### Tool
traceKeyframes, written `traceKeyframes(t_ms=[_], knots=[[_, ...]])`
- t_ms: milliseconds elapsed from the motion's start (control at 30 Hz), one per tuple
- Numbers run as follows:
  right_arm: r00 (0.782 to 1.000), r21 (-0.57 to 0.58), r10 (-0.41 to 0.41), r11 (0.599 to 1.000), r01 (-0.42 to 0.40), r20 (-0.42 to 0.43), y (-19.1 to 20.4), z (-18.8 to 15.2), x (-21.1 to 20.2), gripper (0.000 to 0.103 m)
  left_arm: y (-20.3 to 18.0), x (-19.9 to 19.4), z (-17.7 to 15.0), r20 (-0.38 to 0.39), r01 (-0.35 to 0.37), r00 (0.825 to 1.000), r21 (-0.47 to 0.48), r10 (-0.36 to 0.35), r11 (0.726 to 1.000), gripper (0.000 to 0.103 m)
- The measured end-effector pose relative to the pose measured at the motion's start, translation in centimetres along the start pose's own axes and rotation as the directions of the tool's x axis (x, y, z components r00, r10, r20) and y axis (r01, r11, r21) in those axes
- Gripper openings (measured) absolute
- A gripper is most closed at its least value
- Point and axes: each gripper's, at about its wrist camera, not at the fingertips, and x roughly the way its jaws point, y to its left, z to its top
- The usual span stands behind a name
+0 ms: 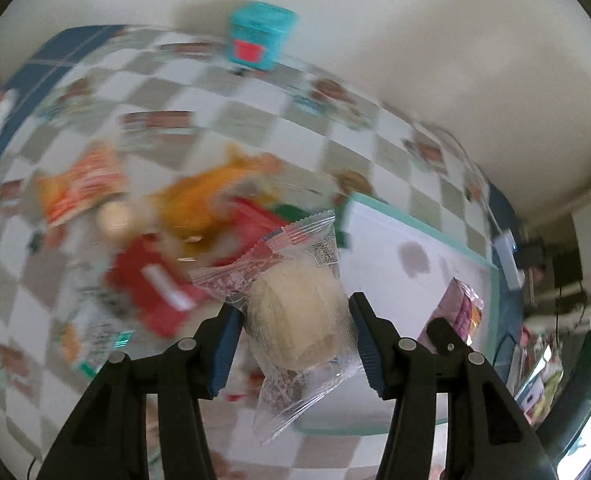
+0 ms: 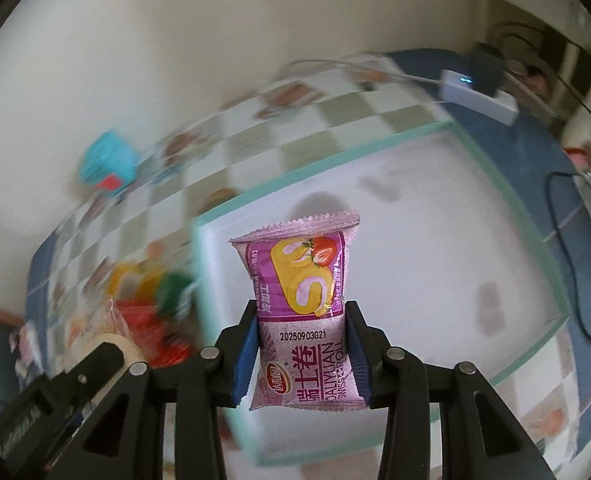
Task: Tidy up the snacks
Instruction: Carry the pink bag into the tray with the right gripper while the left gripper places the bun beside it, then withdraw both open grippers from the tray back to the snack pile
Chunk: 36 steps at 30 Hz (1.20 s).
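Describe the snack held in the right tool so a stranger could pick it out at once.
Find the white tray with the mint-green rim on the checked tablecloth. Above it, the right tool grips a pink-purple Swiss roll packet. Unlike the clear-wrapped pale cake in the left tool, it shows a strawberry and yellow roll slices.

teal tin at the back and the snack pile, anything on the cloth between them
Nothing. In the left wrist view, only bare checkered tablecloth lies between the teal tin and the snack pile, though the view is blurred.

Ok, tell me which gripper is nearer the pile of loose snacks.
Left. The left gripper, shut on a clear-wrapped pastry, hangs beside the snack pile. The right gripper, holding a pink Swiss roll, is over the white tray, farther off.
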Motion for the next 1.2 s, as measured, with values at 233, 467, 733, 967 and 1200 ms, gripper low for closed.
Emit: traceKeyframes(t_ms=[233, 467, 733, 967, 1200], knots=[[0.998, 0.111, -0.062, 0.992, 0.061, 0.006, -4.8, 3.1, 1.5, 0.043, -5.9, 3.2, 0.5, -0.021, 0.051, 0.999, 0.109, -0.049, 0.993, 0.056], [0.994, 0.163, -0.104, 0.982, 0.096, 0.041, -7.4, 5.3, 2.4, 0.043, -9.3, 6.5, 1.6, -0.034, 0.108, 0.994, 0.172, -0.103, 0.979, 0.056], [0.991, 0.185, -0.126, 0.976, 0.115, 0.052, -8.9, 6.0, 2.7, 0.045, -10.0, 7.5, 2.0, -0.010, 0.121, 0.993, 0.189, -0.122, 0.975, 0.074], [0.990, 0.173, -0.129, 0.978, 0.117, 0.059, -8.8, 5.9, 2.0, 0.072, -8.6, 5.9, 2.8, 0.019, 0.080, 0.996, 0.165, -0.084, 0.983, 0.079], [0.992, 0.160, -0.111, 0.982, 0.100, 0.060, -8.1, 5.1, 0.6, 0.080, -5.8, 3.1, 2.9, 0.050, 0.008, 0.999, 0.120, -0.014, 0.993, 0.091]])
